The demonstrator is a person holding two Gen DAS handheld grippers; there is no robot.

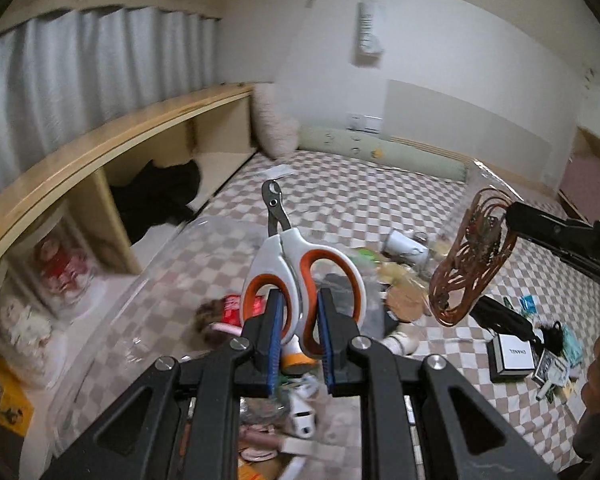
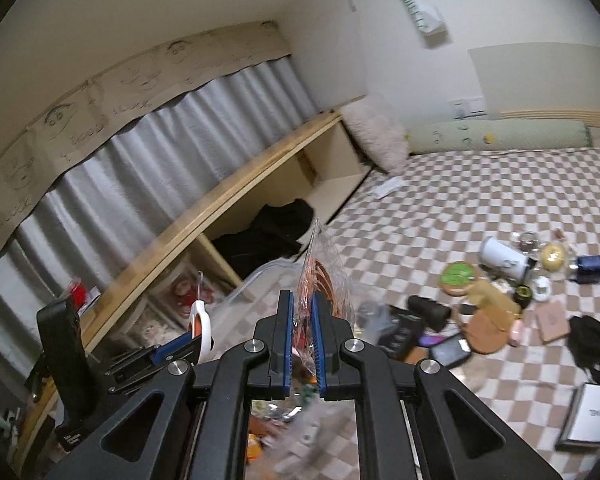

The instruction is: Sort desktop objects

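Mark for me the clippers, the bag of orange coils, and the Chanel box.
clippers [image 1: 300, 276], left wrist view, white body between the orange handle loops.
bag of orange coils [image 1: 470, 264], left wrist view, middle of the coils.
Chanel box [image 1: 514, 354], left wrist view, white lid.

Background only, placed off the left tool. Left of it: wooden shelf unit [image 1: 112, 140] with open cubbies; black garment [image 1: 156, 200] bundled in one, clear jars [image 1: 60, 268] with red and white contents in the nearer ones. Above the shelf: grey pleated curtain [image 1: 80, 68], with a beige printed valance [image 2: 100, 92] over it in the right view. Ahead, far end: fluffy white pillow [image 1: 274, 124] leaning in the corner, pale green bolster [image 1: 384, 152] along the wall [image 1: 460, 48]. White wall outlet [image 1: 364, 123] just above the bolster. Higher on the wall, a white hanging item [image 1: 368, 28], blurred. Everything sits on a beige-and-white checkered bedsheet [image 1: 340, 196].
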